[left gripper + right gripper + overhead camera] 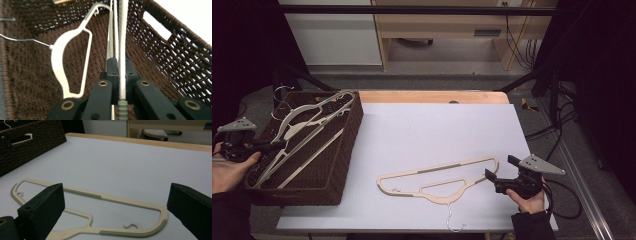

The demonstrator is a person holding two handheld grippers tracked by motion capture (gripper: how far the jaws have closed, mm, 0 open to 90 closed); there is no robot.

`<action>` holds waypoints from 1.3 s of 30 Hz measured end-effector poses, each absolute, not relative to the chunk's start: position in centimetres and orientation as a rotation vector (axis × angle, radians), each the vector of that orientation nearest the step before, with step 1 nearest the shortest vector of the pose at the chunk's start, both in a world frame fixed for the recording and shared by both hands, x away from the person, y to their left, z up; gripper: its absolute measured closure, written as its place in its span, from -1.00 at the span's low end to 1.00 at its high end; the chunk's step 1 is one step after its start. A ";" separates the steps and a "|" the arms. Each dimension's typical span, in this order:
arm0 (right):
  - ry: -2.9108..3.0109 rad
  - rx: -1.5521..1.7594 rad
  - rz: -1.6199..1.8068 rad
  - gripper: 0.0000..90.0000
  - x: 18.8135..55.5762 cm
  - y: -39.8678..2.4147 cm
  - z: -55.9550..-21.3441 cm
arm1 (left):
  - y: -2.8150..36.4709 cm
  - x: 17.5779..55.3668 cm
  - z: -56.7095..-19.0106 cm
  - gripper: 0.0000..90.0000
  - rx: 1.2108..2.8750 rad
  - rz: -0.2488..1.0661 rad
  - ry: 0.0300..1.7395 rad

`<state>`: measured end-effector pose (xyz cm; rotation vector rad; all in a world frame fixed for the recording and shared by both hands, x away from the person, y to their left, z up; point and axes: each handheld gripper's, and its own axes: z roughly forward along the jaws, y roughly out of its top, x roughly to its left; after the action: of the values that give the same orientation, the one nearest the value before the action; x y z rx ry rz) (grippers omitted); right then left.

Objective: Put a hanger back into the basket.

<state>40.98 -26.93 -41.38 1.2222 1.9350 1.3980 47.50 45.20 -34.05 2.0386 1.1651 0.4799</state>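
The left gripper (119, 75) is squeezed tight on the thin bar of a white hanger (123, 45). The bar runs straight away from the jaws, down into the brown basket (172, 47). Just to one side of the jaws lies another white hanger (65, 52), flat on the basket floor, with its wire hook (22, 40) pointing off to the far side.

The right gripper (113, 207) has its jaws spread wide, with nothing squeezed between them. Right in front of them lies a cream hanger (120, 200), flat on the white table (130, 162). The basket sits well away beyond it.
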 end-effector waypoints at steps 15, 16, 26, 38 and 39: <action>1.936 1.221 1.403 -0.95 41.0 -26.9 -41.4 | 44.3 48.9 -37.1 0.91 2.134 0.347 1.282; 1.936 1.220 1.404 -0.95 41.0 -26.9 -41.4 | 44.4 48.9 -37.1 0.91 2.134 0.352 1.291; 1.937 1.221 1.406 -0.95 41.0 -26.9 -41.4 | 44.2 49.3 -37.3 0.72 2.123 0.384 1.418; 1.943 1.220 1.404 -0.95 41.0 -26.7 -41.4 | 45.6 48.3 -36.4 0.38 2.025 0.483 1.501; 1.942 1.219 1.403 -0.95 41.0 -26.7 -41.4 | 45.6 48.3 -36.4 0.38 2.025 0.483 1.501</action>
<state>41.01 -26.73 -41.45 1.2194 1.9425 1.4027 48.29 45.56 -36.44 2.0253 1.5014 0.4832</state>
